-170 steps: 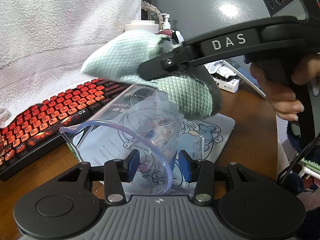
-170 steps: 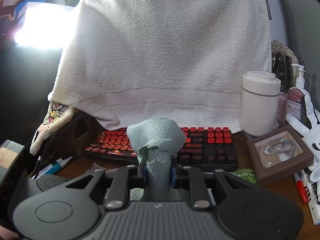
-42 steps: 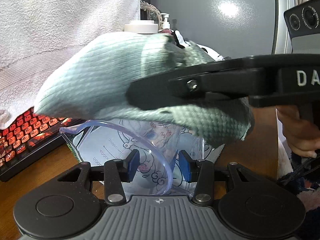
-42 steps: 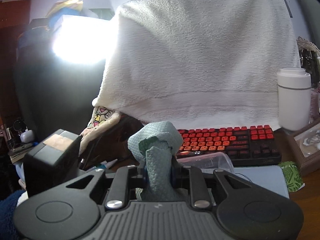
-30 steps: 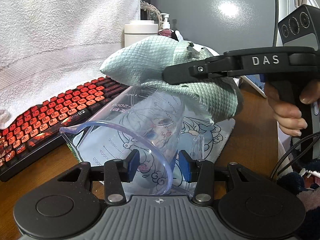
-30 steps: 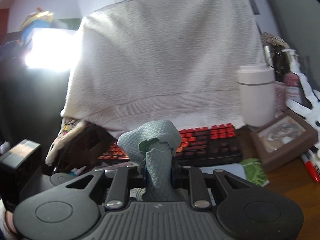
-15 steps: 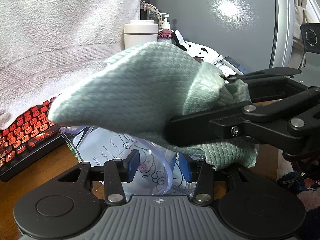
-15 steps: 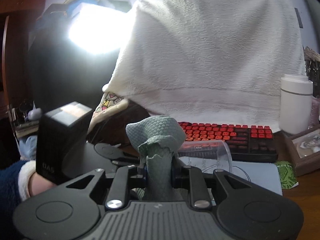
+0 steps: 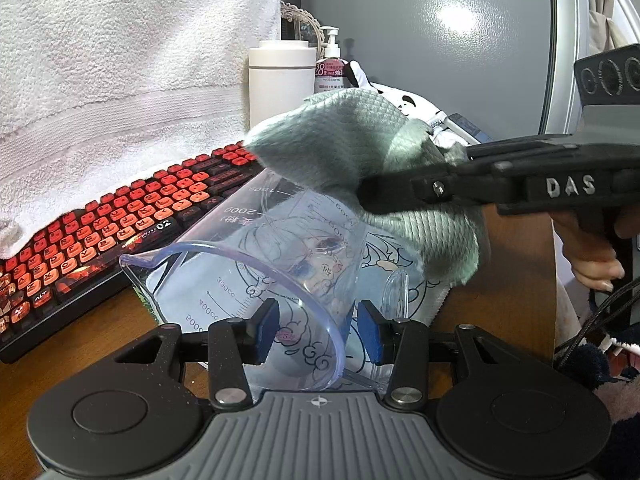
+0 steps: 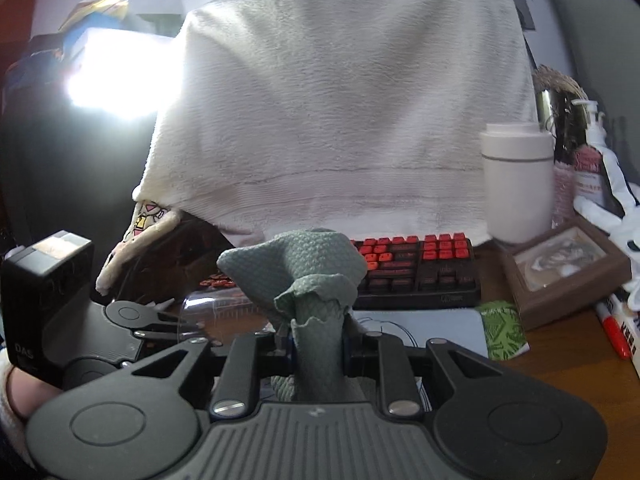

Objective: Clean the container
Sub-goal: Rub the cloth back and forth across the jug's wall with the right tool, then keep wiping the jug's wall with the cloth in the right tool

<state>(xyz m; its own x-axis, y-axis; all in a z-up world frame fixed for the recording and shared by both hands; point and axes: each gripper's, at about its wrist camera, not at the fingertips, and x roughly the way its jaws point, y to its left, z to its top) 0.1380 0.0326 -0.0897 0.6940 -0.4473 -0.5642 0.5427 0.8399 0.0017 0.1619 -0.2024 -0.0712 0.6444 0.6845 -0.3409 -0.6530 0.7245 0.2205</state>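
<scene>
A clear plastic measuring cup (image 9: 280, 240) with printed scale marks lies tilted on its side, mouth toward the left wrist camera. My left gripper (image 9: 318, 334) is shut on the cup wall near the rim, with a blue pad on each side. My right gripper (image 10: 318, 344) is shut on a bunched green waffle cloth (image 10: 296, 268). In the left wrist view the cloth (image 9: 352, 140) rests on the outside of the cup's far end, and the right gripper (image 9: 384, 196) reaches in from the right. In the right wrist view the cup (image 10: 224, 308) shows low, behind the cloth.
A red-and-black keyboard (image 9: 120, 220) lies left of the cup under a hanging white towel (image 9: 120, 60). A cartoon desk mat (image 9: 400, 272) is beneath the cup. A white canister (image 9: 280, 76) and pump bottle (image 9: 330, 68) stand behind. A framed picture (image 10: 560, 268), green packet (image 10: 502, 328) and red marker (image 10: 610, 328) sit right.
The right gripper swept the cloth forward over the cup toward its rim, then back to the far end. The cup stayed in the left gripper's hold.
</scene>
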